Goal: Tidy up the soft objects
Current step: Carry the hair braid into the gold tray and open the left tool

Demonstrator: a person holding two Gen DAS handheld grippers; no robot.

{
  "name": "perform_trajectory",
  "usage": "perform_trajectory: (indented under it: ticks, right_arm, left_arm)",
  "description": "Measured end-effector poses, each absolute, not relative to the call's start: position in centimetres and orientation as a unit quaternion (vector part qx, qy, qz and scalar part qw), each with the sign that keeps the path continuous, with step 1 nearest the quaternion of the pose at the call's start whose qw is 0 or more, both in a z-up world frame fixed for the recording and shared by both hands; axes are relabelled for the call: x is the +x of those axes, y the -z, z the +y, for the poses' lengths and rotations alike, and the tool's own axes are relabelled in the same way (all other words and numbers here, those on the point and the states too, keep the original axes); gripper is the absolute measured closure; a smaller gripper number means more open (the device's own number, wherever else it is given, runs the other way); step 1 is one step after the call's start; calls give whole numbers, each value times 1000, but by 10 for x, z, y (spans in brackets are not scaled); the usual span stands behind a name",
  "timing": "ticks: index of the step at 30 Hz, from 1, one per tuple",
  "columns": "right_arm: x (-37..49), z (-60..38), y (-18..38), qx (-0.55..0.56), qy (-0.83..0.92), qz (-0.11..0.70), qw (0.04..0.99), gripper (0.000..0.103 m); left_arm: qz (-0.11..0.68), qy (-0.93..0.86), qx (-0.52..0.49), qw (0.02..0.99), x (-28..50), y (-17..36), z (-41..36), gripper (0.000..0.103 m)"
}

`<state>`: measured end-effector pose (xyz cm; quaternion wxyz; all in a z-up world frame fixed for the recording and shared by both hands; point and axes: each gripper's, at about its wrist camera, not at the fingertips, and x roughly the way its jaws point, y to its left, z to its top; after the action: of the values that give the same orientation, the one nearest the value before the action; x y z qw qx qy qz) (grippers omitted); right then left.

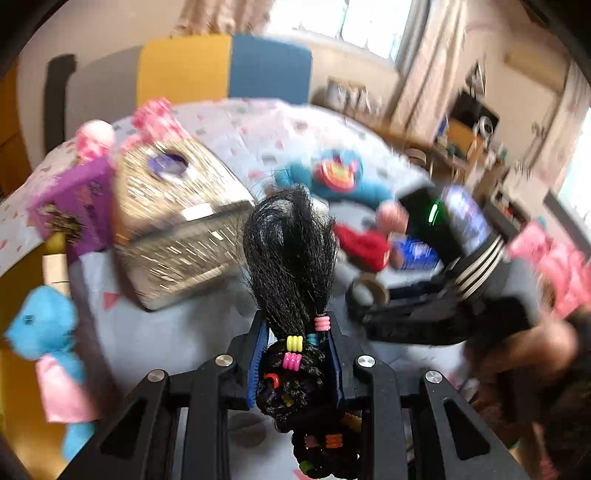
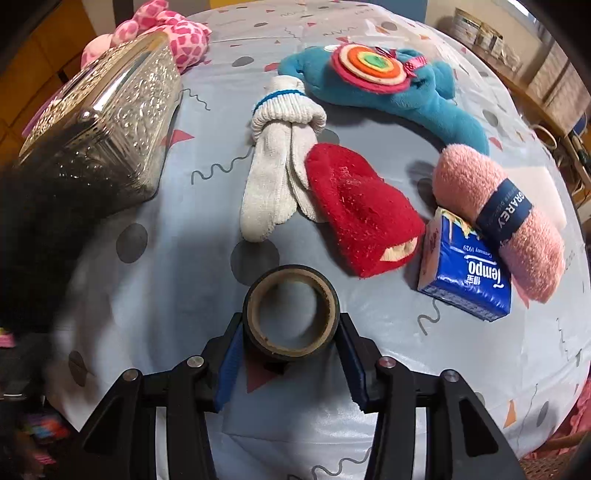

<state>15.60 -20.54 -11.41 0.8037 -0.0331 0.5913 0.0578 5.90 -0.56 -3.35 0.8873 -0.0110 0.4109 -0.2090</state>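
Note:
My left gripper is shut on a black hair wig with coloured beads and holds it above the table. My right gripper is closed around a black tape roll that rests on the cloth. Ahead in the right wrist view lie white knit gloves, a red sock, a rolled pink towel, a blue tissue pack and a teal plush toy. The right gripper body shows in the left wrist view.
A shiny silver box stands at the left, with a pink spotted plush behind it. A purple box and a blue teddy in a pink dress sit at the left table edge. The patterned tablecloth covers the table.

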Motion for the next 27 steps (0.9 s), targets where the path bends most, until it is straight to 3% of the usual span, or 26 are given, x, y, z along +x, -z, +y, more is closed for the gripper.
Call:
perform_trajectory:
  ticks: [10, 15, 23, 25, 27]
  right_arm:
    - [148, -194, 116, -39, -56, 588, 806, 54]
    - [150, -197, 115, -40, -56, 588, 806, 54]
    - [150, -196, 115, -41, -56, 588, 806, 54]
    - [150, -197, 115, -40, -56, 588, 806, 54]
    - [150, -196, 115, -40, -56, 588, 806, 54]
  left_arm:
    - [361, 73, -124, 921, 58, -23, 141, 74]
    - [394, -23, -173, 902, 70, 4, 223, 74]
    - [438, -58, -185, 878, 105, 52, 249, 72]
    - [450, -54, -179, 873, 116, 61, 247, 68]
    - [452, -54, -184, 871, 124, 66, 244, 50]
